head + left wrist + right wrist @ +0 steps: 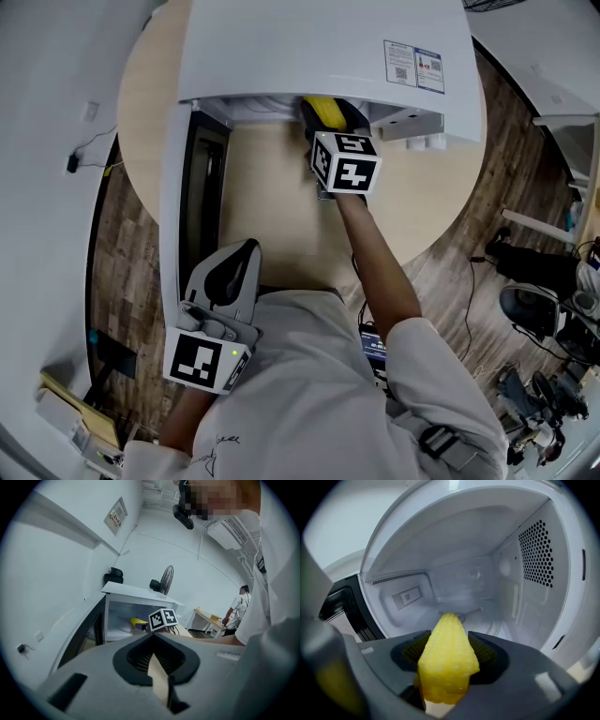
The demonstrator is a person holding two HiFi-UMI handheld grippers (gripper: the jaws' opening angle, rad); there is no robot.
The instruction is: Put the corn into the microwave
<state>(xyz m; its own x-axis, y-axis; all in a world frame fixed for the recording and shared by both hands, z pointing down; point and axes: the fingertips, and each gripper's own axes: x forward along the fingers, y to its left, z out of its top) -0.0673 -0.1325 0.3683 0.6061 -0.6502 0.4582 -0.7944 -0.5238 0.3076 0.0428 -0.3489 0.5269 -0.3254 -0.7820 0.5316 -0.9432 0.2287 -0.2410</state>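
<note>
The yellow corn (323, 111) is clamped between the jaws of my right gripper (330, 120), at the mouth of the white microwave (328, 47). In the right gripper view the corn (447, 653) points tip-first into the bare white cavity (478, 588), above its floor. The microwave door (173, 206) stands swung open on the left. My left gripper (246, 248) hangs low near the person's body beside that door, jaws together and holding nothing. From the left gripper (151, 652) view, the corn (137, 621) shows inside the microwave.
The microwave sits on a round light-wood table (272, 187). Wooden floor surrounds it, with cables and equipment (534, 309) at the right. A fan (166, 579) and a standing person (241, 604) are in the background.
</note>
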